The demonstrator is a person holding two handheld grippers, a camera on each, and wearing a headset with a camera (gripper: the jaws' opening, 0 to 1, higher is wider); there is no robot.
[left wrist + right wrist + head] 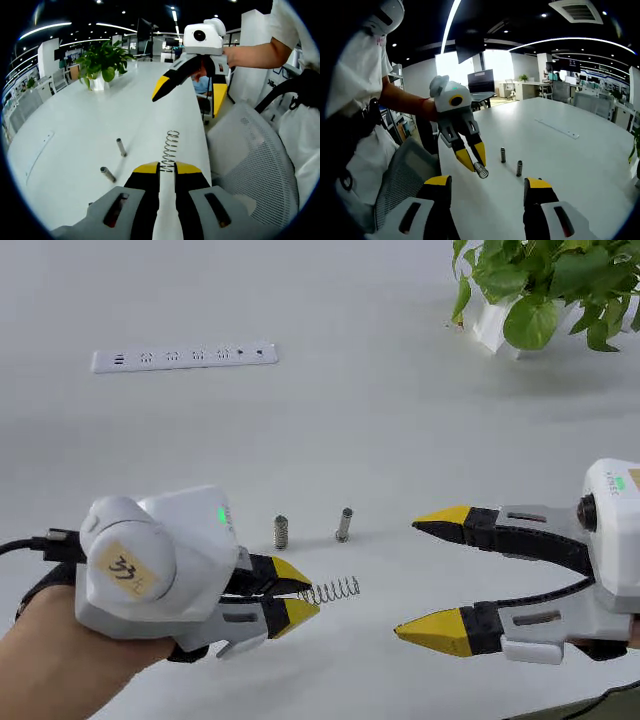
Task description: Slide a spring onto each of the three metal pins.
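A: Around the pins (pixel 345 524)?
B: A strip (pixel 183 356) and a plant (pixel 540 285) well behind them on the desk (pixel 400 420); right tool (pixel 406 578) beside them, jaws wide.
A: The spring (pixel 332 589)?
B: Thin silver coil, level, just before the pins, pinched by left tool (pixel 310 593).

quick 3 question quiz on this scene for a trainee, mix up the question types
1. True or false: the right gripper is shut on the spring.
2. How many metal pins stand upright on the table in the head view? A one, B two, C four.
3. Fill in: the long white thing lying flat at the far side of the table is a ____.

Key
1. False. The right gripper's jaws are wide open; the left gripper pinches the spring by one end.
2. B
3. power strip
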